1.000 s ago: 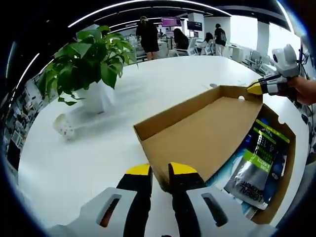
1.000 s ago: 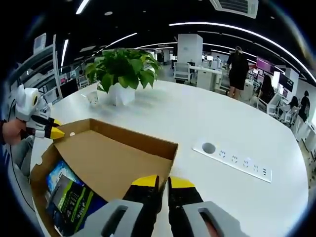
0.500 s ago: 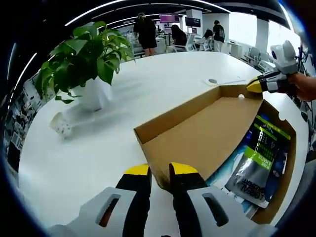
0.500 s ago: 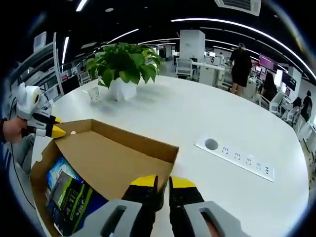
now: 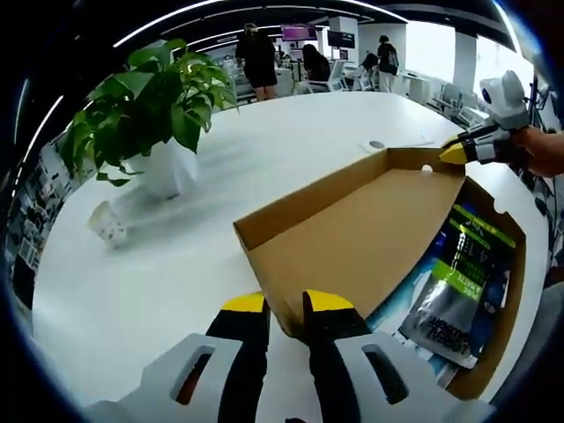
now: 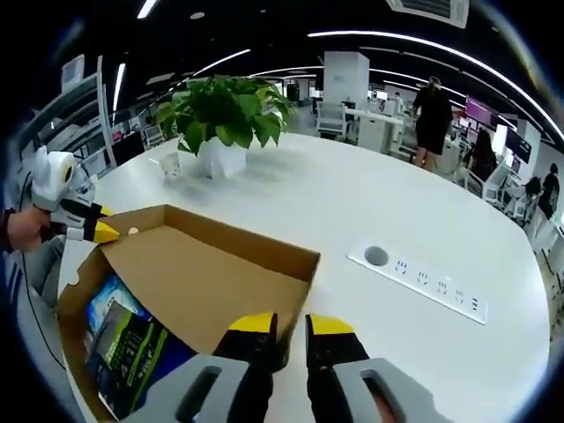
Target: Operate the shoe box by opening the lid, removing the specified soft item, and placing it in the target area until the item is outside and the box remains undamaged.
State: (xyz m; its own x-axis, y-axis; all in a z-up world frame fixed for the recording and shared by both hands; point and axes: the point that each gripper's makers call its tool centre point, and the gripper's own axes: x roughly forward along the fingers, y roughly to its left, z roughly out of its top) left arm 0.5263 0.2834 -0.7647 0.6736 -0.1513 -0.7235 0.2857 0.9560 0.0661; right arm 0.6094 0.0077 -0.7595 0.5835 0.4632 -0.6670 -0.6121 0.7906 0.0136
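The brown cardboard shoe box lid [image 5: 352, 229] stands tilted up over the box [image 5: 511, 291], which is open on the white table. Inside lies a soft black, green and silver package [image 5: 454, 291], also seen as the package [image 6: 132, 352] from the other side. My left gripper [image 5: 286, 306] is shut on the lid's near corner. In the right gripper view the left gripper [image 6: 97, 231] pinches that same corner. My right gripper [image 6: 291, 324] grips the opposite corner of the lid [image 6: 194, 282]. From the left gripper view, the right gripper [image 5: 458, 154] holds the far corner.
A potted green plant [image 5: 150, 106] in a white pot and a small white cup [image 5: 106, 225] stand on the table beyond the box. A socket strip [image 6: 423, 282] is set into the table [image 6: 370, 211]. People stand by desks far behind.
The lid has tipped slightly further open as both hands shifted a little. The gap between my right gripper's jaws looks a touch wider.
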